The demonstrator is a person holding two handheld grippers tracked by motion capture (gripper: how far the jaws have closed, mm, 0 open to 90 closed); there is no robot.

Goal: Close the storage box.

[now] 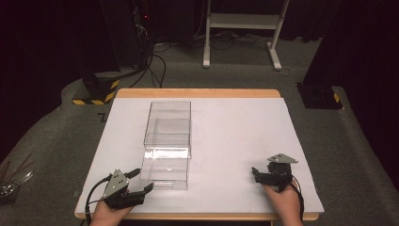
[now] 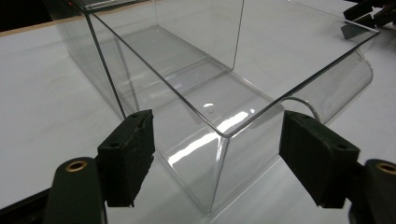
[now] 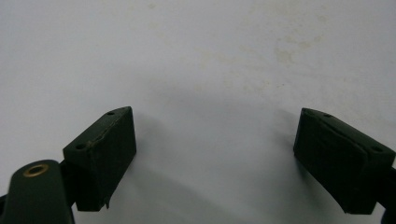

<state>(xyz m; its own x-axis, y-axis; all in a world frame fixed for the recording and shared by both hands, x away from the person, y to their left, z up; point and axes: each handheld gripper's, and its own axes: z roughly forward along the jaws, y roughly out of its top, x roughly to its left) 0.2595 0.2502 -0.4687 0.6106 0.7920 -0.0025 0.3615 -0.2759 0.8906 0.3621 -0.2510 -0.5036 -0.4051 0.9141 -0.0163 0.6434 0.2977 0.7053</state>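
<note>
left gripper (image 2: 217, 154) lined up on the clear plastic box (image 1: 167, 143)

jaws apart, straddling the box's near corner without touching, seemingly set to grasp it. right gripper (image 3: 215, 154) rests released over bare white tabletop (image 3: 196, 56), well apart from the box.

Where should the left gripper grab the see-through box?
Probably the thin left wall of the box, close to the near corner. The left gripper is already beside that corner with its jaws wide apart. The top is open, so come down from above, one jaw inside and one outside; the whole box looks too wide to span.
</note>
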